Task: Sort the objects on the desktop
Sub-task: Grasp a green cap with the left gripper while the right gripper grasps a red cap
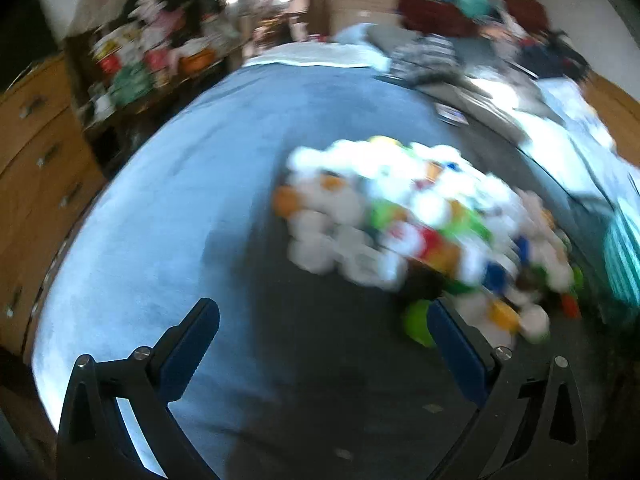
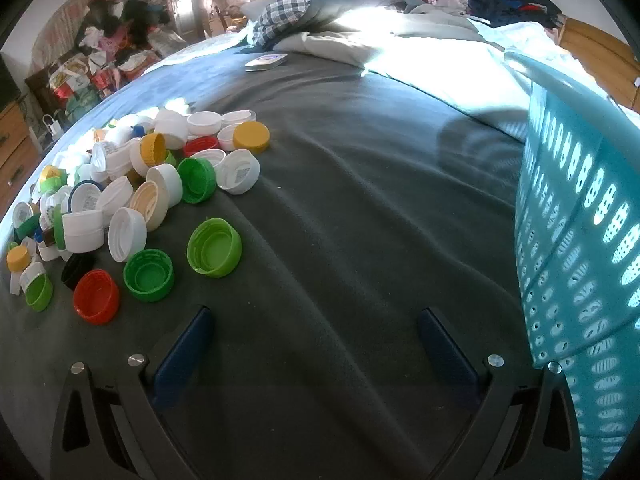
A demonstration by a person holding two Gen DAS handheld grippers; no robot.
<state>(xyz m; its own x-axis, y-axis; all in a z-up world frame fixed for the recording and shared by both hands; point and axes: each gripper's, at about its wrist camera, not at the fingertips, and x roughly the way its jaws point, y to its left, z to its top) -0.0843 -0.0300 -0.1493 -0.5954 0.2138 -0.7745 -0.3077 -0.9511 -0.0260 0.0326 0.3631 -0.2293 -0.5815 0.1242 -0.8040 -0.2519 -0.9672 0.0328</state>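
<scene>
My left claw (image 1: 322, 322) hung released over the blanket (image 1: 168, 216), gripping nothing; the caps (image 1: 404, 216) lay heaped just ahead to its right; my right claw (image 2: 316, 326) gaped empty too, caps (image 2: 132, 192) to its left, basket (image 2: 580, 216) to its right.

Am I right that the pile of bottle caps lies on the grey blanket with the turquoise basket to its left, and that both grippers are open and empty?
Not quite: the turquoise basket stands right of the bottle caps, as the right wrist view shows. The rest holds: caps on the grey blanket, left gripper and right gripper open, empty.
</scene>
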